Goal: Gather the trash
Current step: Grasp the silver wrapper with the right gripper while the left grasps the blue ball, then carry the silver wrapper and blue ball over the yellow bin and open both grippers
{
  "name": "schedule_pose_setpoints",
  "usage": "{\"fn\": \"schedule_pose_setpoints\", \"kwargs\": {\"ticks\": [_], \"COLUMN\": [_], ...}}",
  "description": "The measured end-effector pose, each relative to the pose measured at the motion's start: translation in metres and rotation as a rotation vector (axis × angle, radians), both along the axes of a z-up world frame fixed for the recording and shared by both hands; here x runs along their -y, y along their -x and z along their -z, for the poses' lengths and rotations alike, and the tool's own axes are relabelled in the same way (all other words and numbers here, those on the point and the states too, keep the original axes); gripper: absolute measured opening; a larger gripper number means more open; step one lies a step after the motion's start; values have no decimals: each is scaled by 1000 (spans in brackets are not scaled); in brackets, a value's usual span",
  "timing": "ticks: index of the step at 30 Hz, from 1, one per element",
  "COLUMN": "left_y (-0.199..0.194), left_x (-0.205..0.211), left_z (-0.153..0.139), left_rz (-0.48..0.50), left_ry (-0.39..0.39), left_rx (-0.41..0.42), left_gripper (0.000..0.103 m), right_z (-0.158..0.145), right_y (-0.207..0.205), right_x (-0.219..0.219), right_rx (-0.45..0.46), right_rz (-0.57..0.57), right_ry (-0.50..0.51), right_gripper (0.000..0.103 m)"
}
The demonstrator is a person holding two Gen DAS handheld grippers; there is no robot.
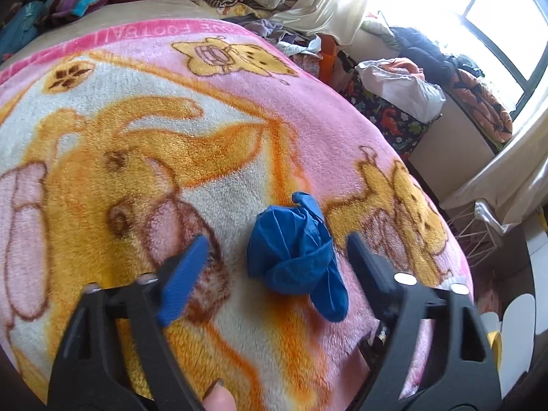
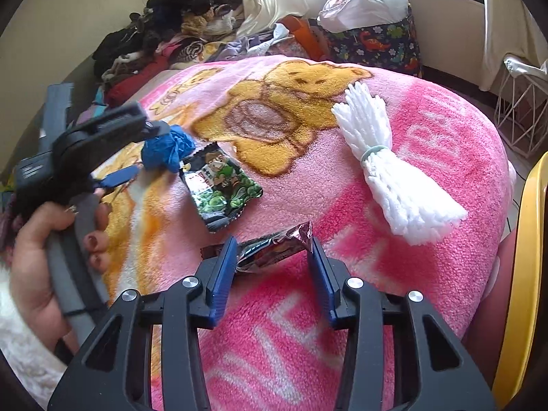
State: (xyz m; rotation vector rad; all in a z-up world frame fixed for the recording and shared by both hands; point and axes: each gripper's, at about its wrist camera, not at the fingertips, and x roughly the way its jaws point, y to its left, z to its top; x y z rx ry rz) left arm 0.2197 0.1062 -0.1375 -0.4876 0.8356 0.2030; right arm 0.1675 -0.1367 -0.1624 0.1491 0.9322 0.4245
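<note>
Left gripper (image 1: pixel 274 250) is spreading its jaws wide around a blue wad (image 1: pixel 296 245) lying low in the frame's centre on the blanket (image 1: pixel 137 137). Right gripper (image 2: pixel 272 257) is standing parted around a foil wrapper (image 2: pixel 270 245), bottom centre, with a green packet (image 2: pixel 221 188) just above it.

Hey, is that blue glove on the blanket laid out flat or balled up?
Balled up. The blue glove is a crumpled wad on the blanket, between the left gripper's open jaws.
</note>
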Motion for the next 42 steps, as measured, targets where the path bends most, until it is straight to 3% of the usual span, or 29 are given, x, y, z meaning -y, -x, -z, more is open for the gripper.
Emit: {"fn": "schedule_pose_setpoints", "kwargs": {"ticks": [3,6,12,23,34,42], "left_y": [-1,3,30,82,99,104], "left_x": [2,6,17,36,81,114], "left_z": [3,2,-5,-36,-82,-98], "left_rz": [15,39,84,130,257,331], "left_ry": [10,8,15,18,-14,-22], "left_rx": [-16,-7,20,96,190,221], "left_gripper": [36,23,12,10,10,10], "right_z": [-6,-11,-23,-39,-61,-74], "right_y": [5,13,28,49,61,68], "right_x": [2,3,6,21,52,83], "right_rx": [11,29,54,84,132,163], "right_rz": [-10,-25,-44,-41,19,80], "right_ry": [-12,-18,-25,-44,-61,-79], "right_gripper": [40,40,40,40,41,41]}}
